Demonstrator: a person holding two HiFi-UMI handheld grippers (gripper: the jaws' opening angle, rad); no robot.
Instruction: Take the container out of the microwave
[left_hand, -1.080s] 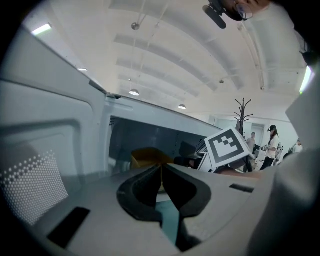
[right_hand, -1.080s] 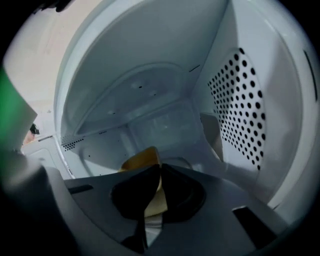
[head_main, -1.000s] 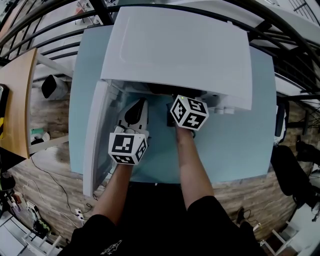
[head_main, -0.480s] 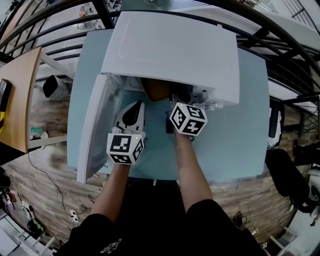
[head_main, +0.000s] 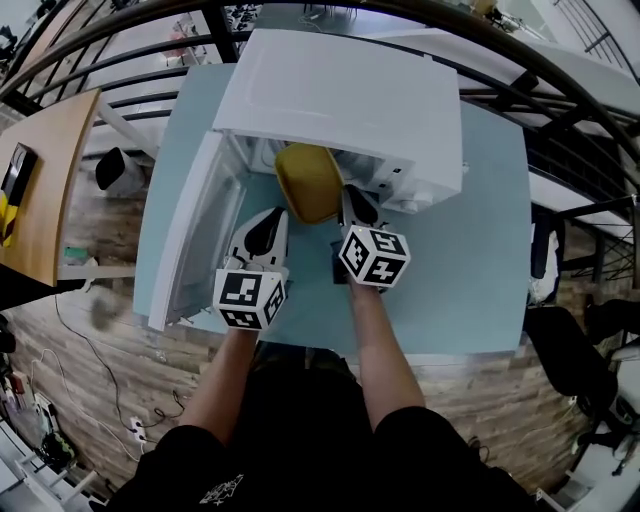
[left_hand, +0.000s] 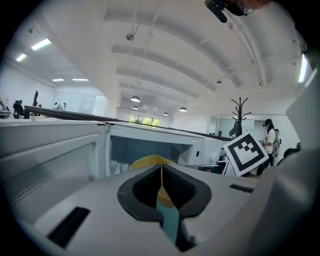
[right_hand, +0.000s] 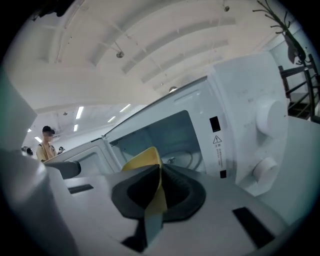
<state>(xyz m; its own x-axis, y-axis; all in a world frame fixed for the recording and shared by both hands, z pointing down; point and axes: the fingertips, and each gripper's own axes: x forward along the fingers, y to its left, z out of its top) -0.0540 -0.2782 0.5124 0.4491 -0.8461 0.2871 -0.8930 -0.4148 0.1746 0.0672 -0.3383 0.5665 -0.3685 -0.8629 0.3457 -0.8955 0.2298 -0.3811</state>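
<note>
Before microwave, yellow rounded container

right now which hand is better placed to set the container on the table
Right, probably. Both grippers grip the yellow container by its rim, but bare table lies beside the right gripper; the open microwave door crowds the left gripper.

Pale blue table, wooden desk to its left, plank floor, distant coat stand.
</note>
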